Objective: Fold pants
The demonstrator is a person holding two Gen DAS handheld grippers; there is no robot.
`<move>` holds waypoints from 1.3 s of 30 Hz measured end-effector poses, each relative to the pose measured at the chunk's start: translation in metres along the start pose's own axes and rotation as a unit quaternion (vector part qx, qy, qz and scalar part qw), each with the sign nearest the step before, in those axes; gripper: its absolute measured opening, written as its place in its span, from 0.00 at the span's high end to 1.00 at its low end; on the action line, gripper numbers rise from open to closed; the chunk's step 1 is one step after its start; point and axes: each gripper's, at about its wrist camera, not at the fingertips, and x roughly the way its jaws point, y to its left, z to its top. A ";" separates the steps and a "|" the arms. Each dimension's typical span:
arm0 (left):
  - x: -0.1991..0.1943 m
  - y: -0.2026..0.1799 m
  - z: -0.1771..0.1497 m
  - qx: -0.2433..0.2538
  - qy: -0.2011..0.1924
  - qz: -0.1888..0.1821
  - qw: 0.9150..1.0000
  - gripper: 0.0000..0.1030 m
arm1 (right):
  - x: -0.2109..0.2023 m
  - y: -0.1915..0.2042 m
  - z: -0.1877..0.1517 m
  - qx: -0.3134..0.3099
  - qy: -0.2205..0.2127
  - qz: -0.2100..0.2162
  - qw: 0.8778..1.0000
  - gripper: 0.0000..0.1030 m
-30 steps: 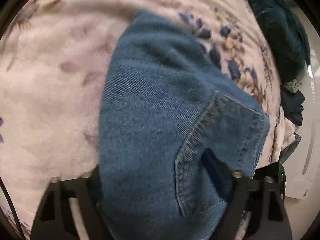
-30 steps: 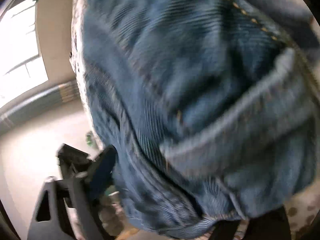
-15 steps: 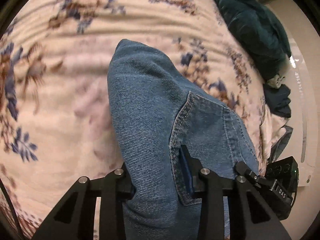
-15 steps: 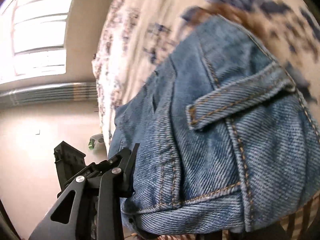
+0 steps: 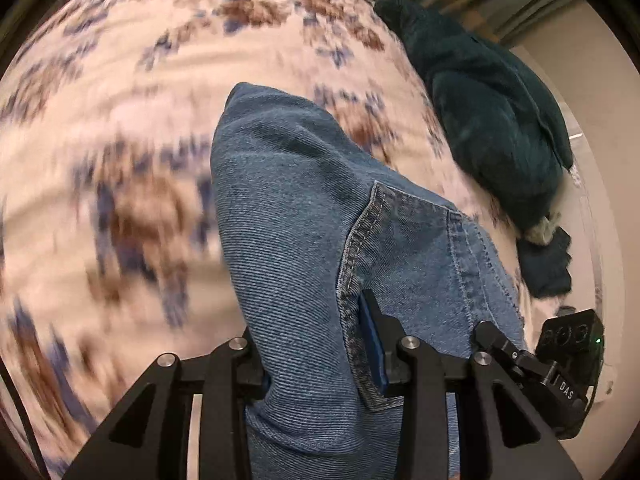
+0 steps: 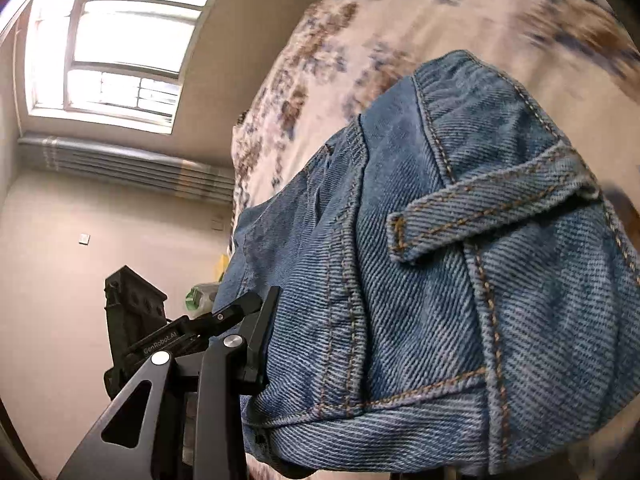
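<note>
Both claws clamp jeans (image 5: pixel 304 216): left claw (image 5: pixel 316 344), right claw (image 6: pixel 360 360); long axis runs away over bedspread (image 5: pixel 120 160).

Floral bedspread (image 5: pixel 120 128) w/ dark teal garment (image 5: pixel 492 120) at its edge; window (image 6: pixel 120 40) opposite.

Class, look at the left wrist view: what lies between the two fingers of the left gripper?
In the left wrist view, a bunched fold of the blue jeans, by the back pocket seam, sits pinched in the left gripper.

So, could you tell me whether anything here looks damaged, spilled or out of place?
Nothing stands out. The jeans look intact, bunched where both grippers pinch them over the floral bedspread; dark clothes lie heaped at its far edge.
</note>
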 end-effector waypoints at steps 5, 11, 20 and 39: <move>0.025 0.028 0.083 0.028 -0.020 0.020 0.999 0.68 | 0.088 0.018 0.073 -0.026 -0.012 0.003 1.000 0.63; 0.088 0.075 0.164 0.033 -0.022 0.039 0.998 0.68 | 0.195 0.014 0.146 -0.033 -0.016 -0.005 0.999 0.63; 0.128 0.110 0.156 0.020 0.025 0.078 0.996 0.48 | 0.267 -0.040 0.172 0.029 0.054 -0.084 0.995 0.28; 0.000 0.026 0.098 0.049 -0.036 0.239 0.969 0.12 | 0.158 0.136 0.135 -0.177 0.006 -0.456 0.872 0.09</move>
